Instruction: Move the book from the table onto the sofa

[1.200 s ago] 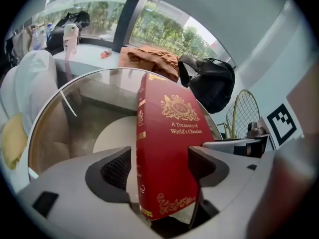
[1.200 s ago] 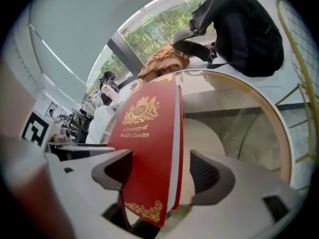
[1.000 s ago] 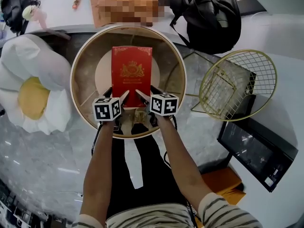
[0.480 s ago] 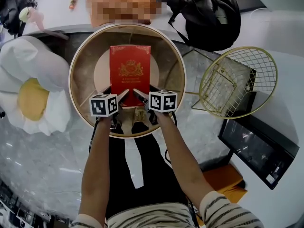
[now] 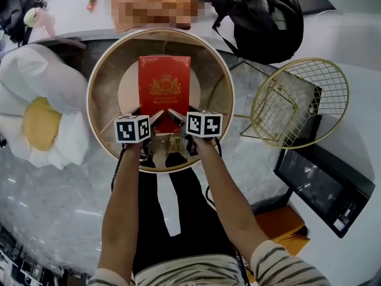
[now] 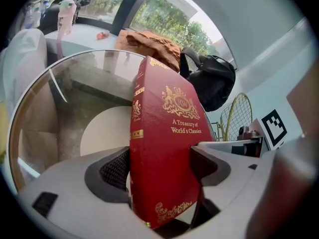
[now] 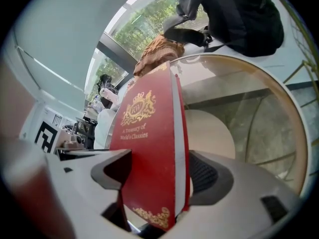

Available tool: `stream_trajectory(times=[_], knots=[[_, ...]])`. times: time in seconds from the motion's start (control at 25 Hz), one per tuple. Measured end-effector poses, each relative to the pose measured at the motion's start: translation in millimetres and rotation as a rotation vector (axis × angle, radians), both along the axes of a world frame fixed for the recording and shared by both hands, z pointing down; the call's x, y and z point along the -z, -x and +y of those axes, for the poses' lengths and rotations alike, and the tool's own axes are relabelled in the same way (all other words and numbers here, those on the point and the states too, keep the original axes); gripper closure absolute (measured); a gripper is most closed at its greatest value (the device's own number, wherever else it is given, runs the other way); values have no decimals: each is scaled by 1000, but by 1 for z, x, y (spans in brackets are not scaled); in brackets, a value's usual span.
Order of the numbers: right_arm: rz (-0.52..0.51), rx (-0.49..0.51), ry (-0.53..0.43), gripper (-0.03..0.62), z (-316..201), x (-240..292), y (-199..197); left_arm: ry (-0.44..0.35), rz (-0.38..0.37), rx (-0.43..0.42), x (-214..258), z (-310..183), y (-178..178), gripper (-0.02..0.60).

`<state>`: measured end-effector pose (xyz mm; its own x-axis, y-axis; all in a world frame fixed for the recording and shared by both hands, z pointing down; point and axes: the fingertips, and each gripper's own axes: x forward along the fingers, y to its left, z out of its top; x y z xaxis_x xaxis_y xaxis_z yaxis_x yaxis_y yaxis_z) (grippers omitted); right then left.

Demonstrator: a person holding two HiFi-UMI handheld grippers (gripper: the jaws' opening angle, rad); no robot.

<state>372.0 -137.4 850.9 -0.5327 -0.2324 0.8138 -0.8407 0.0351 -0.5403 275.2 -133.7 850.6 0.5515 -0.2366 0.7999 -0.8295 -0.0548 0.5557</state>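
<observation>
A red hardback book [image 5: 164, 91] with gold print lies on the round glass table [image 5: 95, 124], its near end toward me. My left gripper [image 5: 147, 117] straddles the near left corner, and in the left gripper view the book [image 6: 164, 133] fills the gap of the left gripper [image 6: 160, 168]. Its jaws stand wide, with the pads close beside the spine and the cover. My right gripper [image 5: 181, 115] straddles the near right corner. In the right gripper view the book [image 7: 149, 133] sits between the jaws of the right gripper [image 7: 159, 171], equally wide.
A flower-shaped cushion [image 5: 36, 112] lies left of the table. A gold wire basket [image 5: 297, 103] stands to the right, with a dark flat screen [image 5: 321, 189] below it. A black backpack [image 5: 262, 16] rests on the pale surface behind the table.
Hardly anything: both grippers stay at the book's near end, and the book lies where it was.
</observation>
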Motion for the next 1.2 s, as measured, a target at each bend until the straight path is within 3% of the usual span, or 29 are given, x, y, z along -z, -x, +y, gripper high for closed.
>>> stream_trajectory(times=[0.12, 0.16, 0.56, 0.76, 1.2], knots=[[13, 30, -9, 232, 0, 1, -1, 3, -8, -6, 3, 0, -1, 218], [18, 39, -14, 269, 0, 3, -1, 1, -11, -10, 4, 1, -3, 218], [29, 82, -31, 267, 3, 26, 5, -12, -19, 28, 25, 7, 1, 219], [12, 88, -53, 267, 2, 59, 15, -44, -37, 30, 59, 6, 10, 219], [37, 165, -155, 267, -3, 177, 42, -112, -24, 142, 173, 10, 37, 219]])
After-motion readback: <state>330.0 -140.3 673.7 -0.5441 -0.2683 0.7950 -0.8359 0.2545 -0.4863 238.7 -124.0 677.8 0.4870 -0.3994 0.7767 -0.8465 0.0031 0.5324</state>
